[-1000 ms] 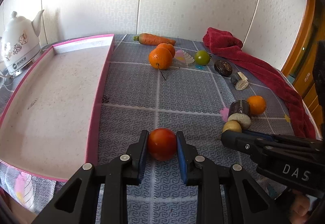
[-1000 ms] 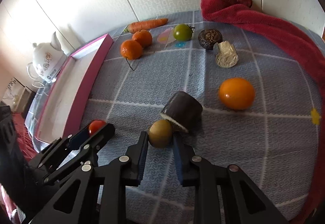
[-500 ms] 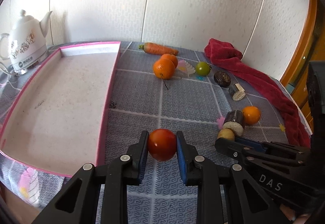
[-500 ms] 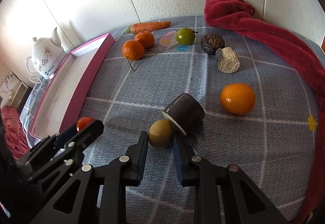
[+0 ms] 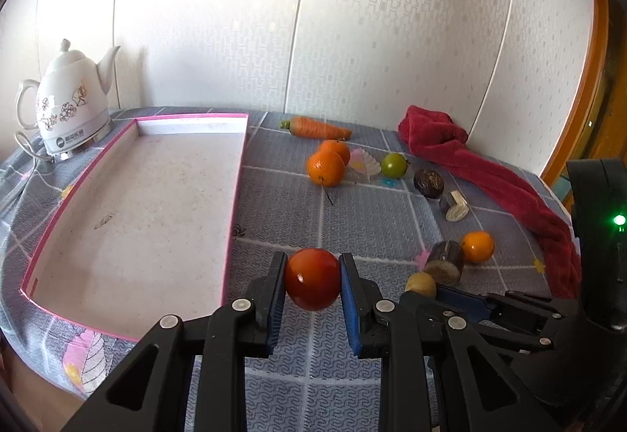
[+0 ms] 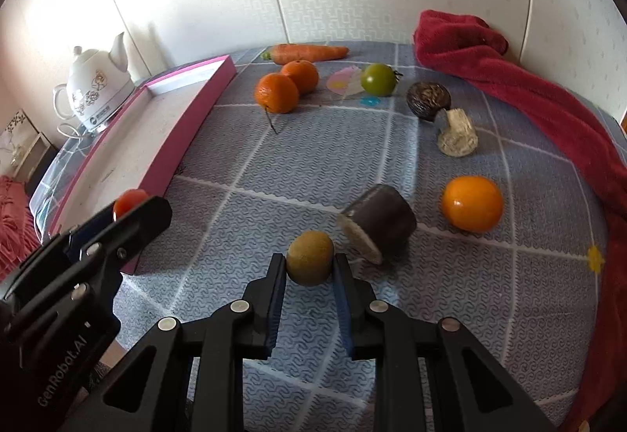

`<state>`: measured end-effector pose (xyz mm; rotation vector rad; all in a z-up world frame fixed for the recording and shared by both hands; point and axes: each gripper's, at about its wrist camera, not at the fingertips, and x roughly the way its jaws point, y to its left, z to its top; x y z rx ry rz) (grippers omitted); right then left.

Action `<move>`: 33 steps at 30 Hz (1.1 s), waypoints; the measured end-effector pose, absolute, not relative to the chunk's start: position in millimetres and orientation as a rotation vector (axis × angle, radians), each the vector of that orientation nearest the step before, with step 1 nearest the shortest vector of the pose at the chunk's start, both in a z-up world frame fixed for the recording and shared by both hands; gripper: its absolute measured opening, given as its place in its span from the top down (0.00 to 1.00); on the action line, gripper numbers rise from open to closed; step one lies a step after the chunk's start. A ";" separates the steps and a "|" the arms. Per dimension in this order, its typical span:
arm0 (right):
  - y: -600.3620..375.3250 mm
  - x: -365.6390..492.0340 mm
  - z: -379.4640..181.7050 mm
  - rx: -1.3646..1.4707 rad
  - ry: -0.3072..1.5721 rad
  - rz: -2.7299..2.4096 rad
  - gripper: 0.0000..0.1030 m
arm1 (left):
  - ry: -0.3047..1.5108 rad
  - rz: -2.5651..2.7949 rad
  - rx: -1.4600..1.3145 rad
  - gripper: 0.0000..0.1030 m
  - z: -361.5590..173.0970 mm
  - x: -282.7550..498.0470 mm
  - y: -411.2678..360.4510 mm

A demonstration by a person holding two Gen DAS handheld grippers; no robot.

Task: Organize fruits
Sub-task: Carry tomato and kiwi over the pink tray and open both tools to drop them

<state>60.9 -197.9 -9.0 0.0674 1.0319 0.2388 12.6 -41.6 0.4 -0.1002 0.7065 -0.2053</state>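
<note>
Left gripper [image 5: 312, 281] grasps a red tomato [image 5: 312, 278]; right gripper [image 6: 309, 267] grasps a yellow-green fruit [image 6: 310, 262]; pink tray [image 5: 235, 196], left of both jaws, holds nothing.

"GenRobot.AI" on left tool [image 6: 129, 208] body

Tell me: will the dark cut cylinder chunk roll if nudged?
Probably, sideways: the dark cylinder chunk with a pale cut face lies on its curved side on the patterned cloth. It looks rigid and short, so likely a brief roll; the round yellow-brown fruit beside it might block it.
</note>
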 end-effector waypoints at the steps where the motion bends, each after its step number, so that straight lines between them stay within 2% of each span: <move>1: -197.2 60.6 -8.1 0.068 1.028 0.241 0.77 | 0.707 -0.202 -0.106 0.75 1.0 13.0 -40.6; 15: -170.8 66.2 16.8 0.046 0.954 0.313 0.77 | 0.686 -0.108 -0.198 0.75 16.4 19.6 -13.8; 25: -140.3 104.6 42.4 0.018 0.864 0.402 0.77 | 0.642 0.078 -0.204 0.75 46.7 52.3 50.3; 33: -87.1 126.7 45.1 -0.025 0.799 0.546 0.77 | 0.716 0.210 -0.324 0.74 20.8 63.7 95.8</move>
